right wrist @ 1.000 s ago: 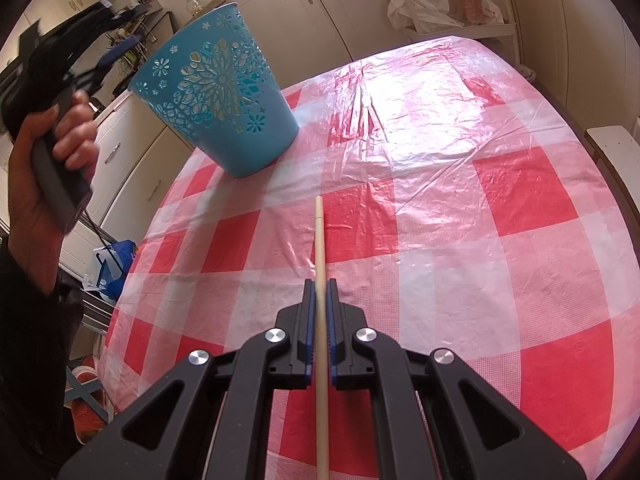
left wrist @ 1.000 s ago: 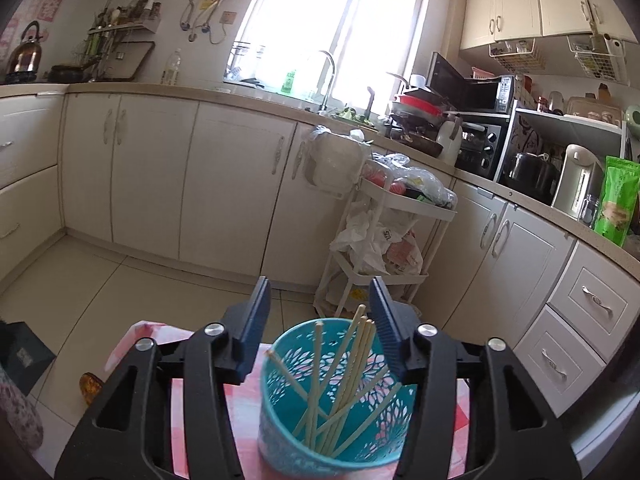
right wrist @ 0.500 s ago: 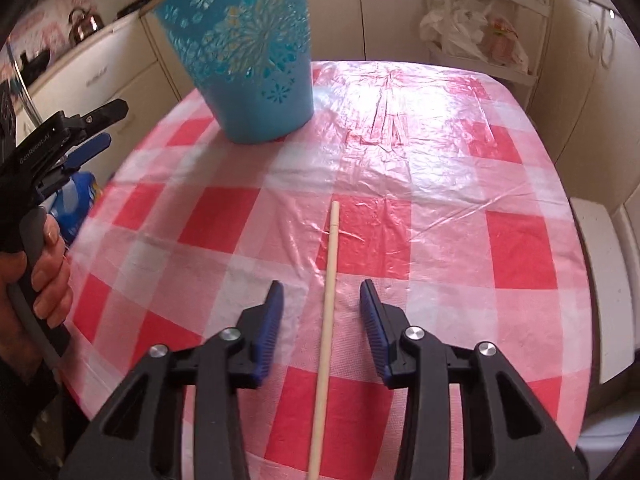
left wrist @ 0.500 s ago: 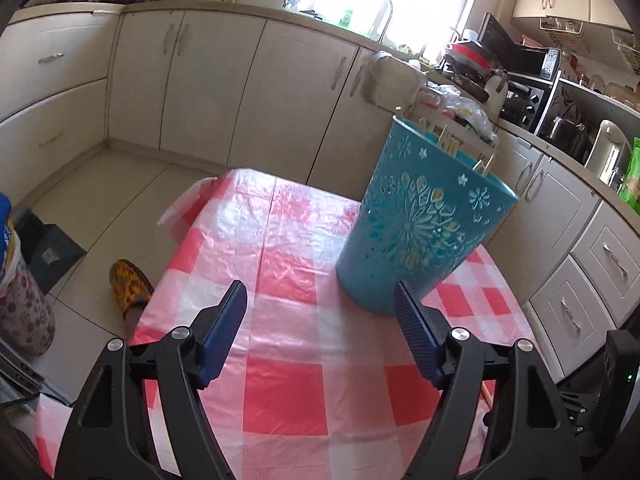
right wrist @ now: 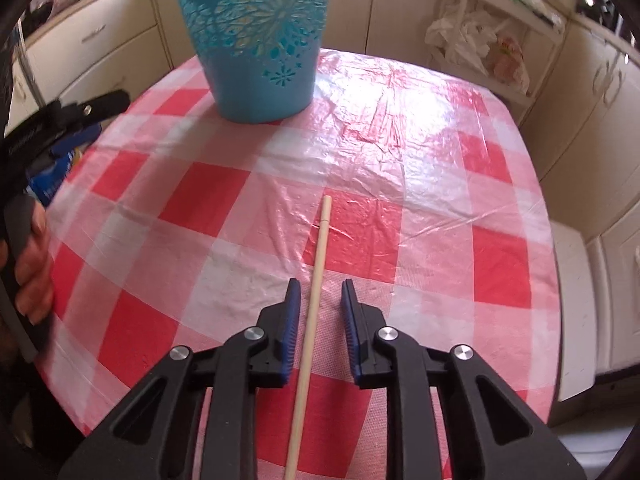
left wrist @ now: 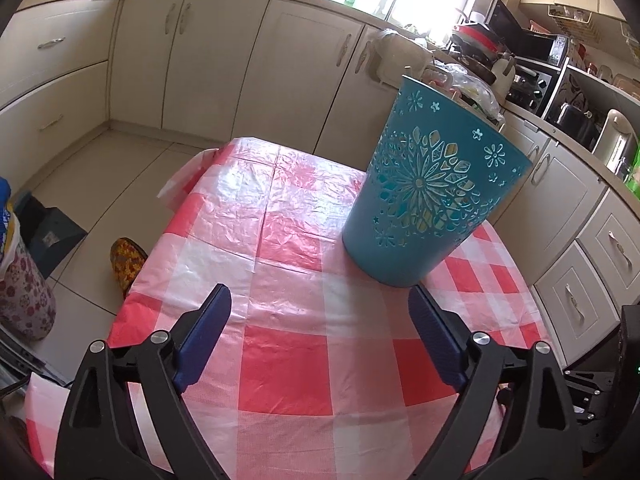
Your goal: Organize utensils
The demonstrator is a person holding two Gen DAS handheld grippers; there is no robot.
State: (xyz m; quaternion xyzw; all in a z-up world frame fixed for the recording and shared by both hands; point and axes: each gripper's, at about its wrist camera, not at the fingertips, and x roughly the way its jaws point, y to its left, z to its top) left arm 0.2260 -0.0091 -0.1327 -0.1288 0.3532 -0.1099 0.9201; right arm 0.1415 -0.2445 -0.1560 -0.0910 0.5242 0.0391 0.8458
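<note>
A blue cut-out utensil holder (left wrist: 432, 196) stands upright on the red-and-white checked tablecloth (left wrist: 288, 356); it also shows at the far side in the right wrist view (right wrist: 260, 40). Chopstick tips barely show above its rim. One wooden chopstick (right wrist: 314, 296) lies flat on the cloth, running between the jaws of my right gripper (right wrist: 318, 294), which is open and not touching it. My left gripper (left wrist: 320, 304) is wide open and empty, low over the cloth, in front and left of the holder. The left gripper and hand show at the left edge of the right wrist view (right wrist: 52, 128).
Cream kitchen cabinets (left wrist: 224, 56) surround the small table. A wire cart with plastic bags (right wrist: 476, 40) stands beyond the far edge. A slipper (left wrist: 126, 260) and a dark box (left wrist: 52, 232) lie on the floor at left.
My right gripper opened and let go of the chopstick, which now lies on the cloth. My left gripper pulled back and down from above the holder and opened wider.
</note>
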